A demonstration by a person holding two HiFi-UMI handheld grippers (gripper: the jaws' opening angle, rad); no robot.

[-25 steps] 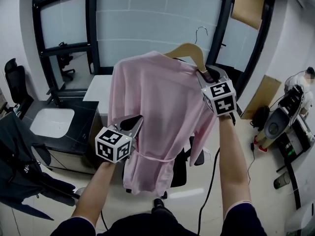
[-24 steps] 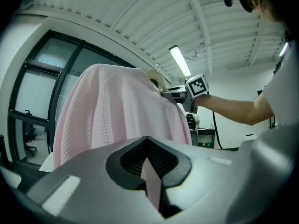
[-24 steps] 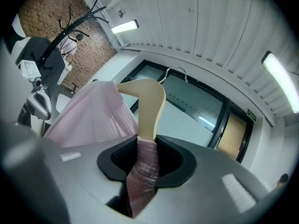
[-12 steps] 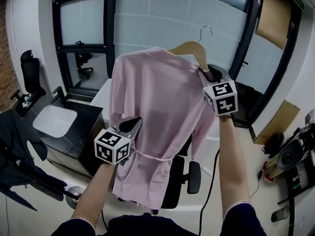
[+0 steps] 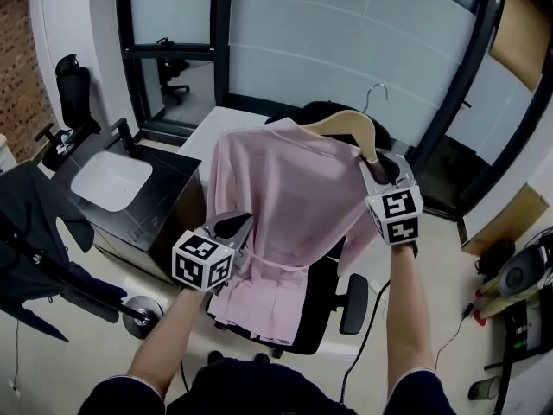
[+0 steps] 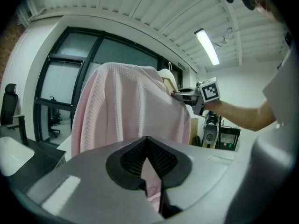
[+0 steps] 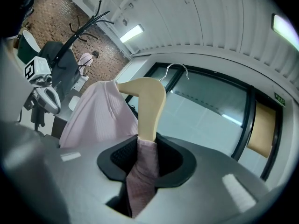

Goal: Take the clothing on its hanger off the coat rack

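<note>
A pink garment (image 5: 285,197) hangs on a wooden hanger (image 5: 341,124) with a metal hook (image 5: 376,93) that is free in the air. My right gripper (image 5: 380,167) is shut on the hanger's right arm and the cloth over it; in the right gripper view the wood (image 7: 147,106) and pink fabric (image 7: 140,181) sit pinched between the pads of that gripper (image 7: 145,155). My left gripper (image 5: 233,227) is shut on the garment's lower left part, with a fold of pink cloth (image 6: 152,176) between its jaws (image 6: 148,160). The coat rack (image 7: 88,24) stands off to the left, apart from the hanger.
A dark coat (image 5: 34,249) hangs on the rack at far left, above the rack's round base (image 5: 138,314). A black office chair (image 5: 341,301) is under the garment. A black cabinet (image 5: 168,175) with a white basin (image 5: 112,180) is behind left. Glass partitions (image 5: 346,33) close the back.
The hanger and garment have come lower and slightly right in view, now over the office chair. Both grippers keep their hold; the room has shifted as the head turned.
</note>
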